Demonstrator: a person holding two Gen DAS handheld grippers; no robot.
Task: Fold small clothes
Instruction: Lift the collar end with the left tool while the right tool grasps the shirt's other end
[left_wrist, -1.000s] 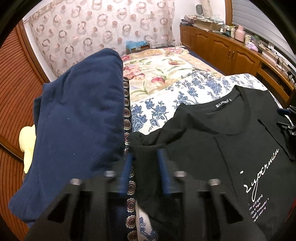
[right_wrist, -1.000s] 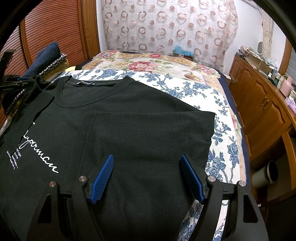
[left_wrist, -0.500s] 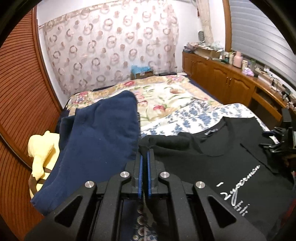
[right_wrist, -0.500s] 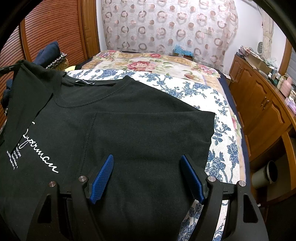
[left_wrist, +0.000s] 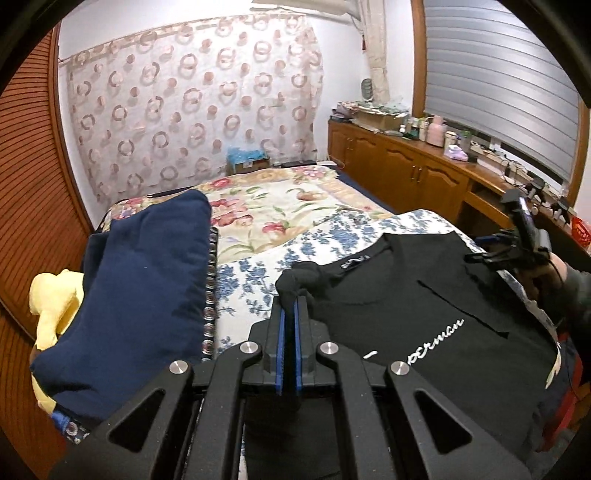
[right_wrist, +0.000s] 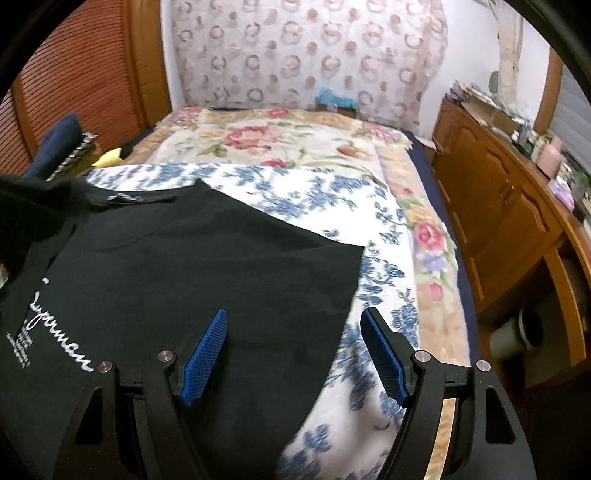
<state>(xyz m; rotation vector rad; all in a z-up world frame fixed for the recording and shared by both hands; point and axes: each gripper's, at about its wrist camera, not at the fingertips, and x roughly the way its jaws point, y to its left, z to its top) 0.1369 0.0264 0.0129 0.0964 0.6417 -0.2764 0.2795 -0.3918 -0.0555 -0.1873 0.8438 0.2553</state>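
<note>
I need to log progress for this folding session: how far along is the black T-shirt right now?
Done: the right sleeve side of the black T-shirt with white script is already folded in over the body. In hand: the left gripper is shut on bunched fabric at the other shoulder, lifted off the blue floral bedspread. The right gripper hangs open above the shirt, holding nothing. Left: laying that side over, then folding the length.
</note>
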